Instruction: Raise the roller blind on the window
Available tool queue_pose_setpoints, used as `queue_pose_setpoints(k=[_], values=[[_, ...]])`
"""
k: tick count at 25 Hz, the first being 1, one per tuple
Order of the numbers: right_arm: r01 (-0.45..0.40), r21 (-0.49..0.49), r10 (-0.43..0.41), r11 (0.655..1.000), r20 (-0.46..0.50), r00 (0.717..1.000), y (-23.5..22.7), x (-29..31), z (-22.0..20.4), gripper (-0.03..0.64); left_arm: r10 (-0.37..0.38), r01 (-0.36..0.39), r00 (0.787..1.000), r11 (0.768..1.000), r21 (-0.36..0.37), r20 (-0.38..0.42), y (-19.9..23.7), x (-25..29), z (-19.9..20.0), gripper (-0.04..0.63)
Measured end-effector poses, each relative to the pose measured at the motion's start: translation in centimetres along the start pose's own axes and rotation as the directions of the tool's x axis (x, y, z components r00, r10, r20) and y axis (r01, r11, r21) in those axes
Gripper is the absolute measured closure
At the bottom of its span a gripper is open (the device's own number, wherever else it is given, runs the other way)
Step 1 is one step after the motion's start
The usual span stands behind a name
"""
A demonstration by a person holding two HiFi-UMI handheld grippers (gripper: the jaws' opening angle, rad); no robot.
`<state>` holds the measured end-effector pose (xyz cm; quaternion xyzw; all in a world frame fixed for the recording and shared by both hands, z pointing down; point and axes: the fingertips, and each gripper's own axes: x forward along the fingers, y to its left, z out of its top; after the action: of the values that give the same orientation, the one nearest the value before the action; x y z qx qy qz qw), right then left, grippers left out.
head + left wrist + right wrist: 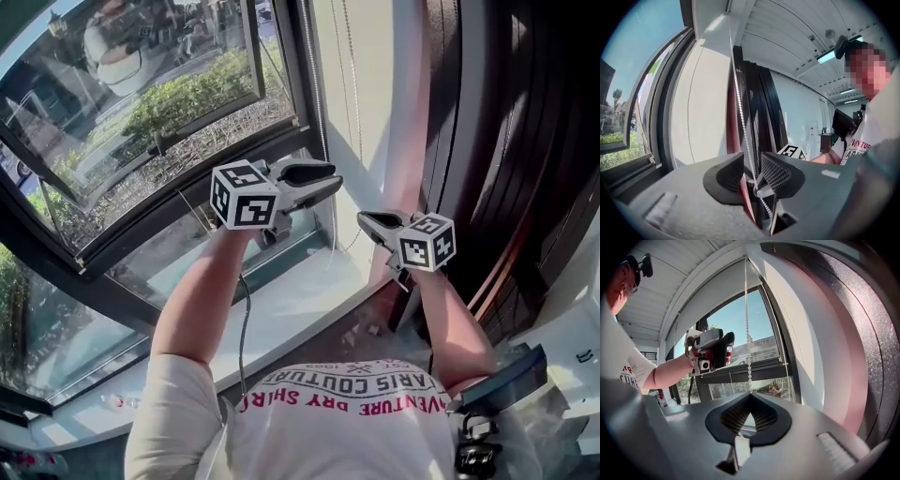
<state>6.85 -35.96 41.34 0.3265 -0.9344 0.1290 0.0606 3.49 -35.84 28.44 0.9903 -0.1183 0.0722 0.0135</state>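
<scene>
White bead chain (748,333) hangs before the window (141,112). Fingers (764,416) of the right gripper (750,395) are closed tight on it at their tips. Fingers (726,176) of the left gripper (752,174), held higher, stand well apart, chain running between them unclamped. Roller blind (712,298) covers only the window's upper part

The left gripper (333,178) and right gripper (361,220) look like matt grey plastic, with rough cross-hatched pads (776,171). The chain (740,108) is tiny glossy white beads, plastic I'd guess. The glass (141,103) is shiny and mirrors stuff, the frame (187,202) dark and smooth. The blind (712,296) looks like matt cloth, the curtain (506,122) dark and grainy. The sill (291,309) is smooth white.
</scene>
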Motion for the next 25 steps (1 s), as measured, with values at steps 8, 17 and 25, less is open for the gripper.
queue_pose_setpoints(k=[8, 17, 25], values=[[-0.010, -0.009, 0.010, 1.000, -0.004, 1.000, 0.9, -0.1, -0.1, 0.612, 0.051, -0.049, 0.991, 0.999, -0.014, 0.123, 2.1, 0.0, 6.4, 0.476], [-0.011, -0.011, 0.011, 1.000, -0.004, 1.000, 1.3, -0.5, -0.2, 0.612, 0.030, -0.023, 0.990, 0.998, -0.058, 0.135, 2.5, 2.6, 8.3, 0.477], [-0.013, -0.007, 0.013, 1.000, 0.000, 1.000, 1.4, -0.5, -0.2, 0.612, -0.010, 0.022, 0.990, 0.996, -0.089, 0.138, 2.1, 3.3, 8.2, 0.549]])
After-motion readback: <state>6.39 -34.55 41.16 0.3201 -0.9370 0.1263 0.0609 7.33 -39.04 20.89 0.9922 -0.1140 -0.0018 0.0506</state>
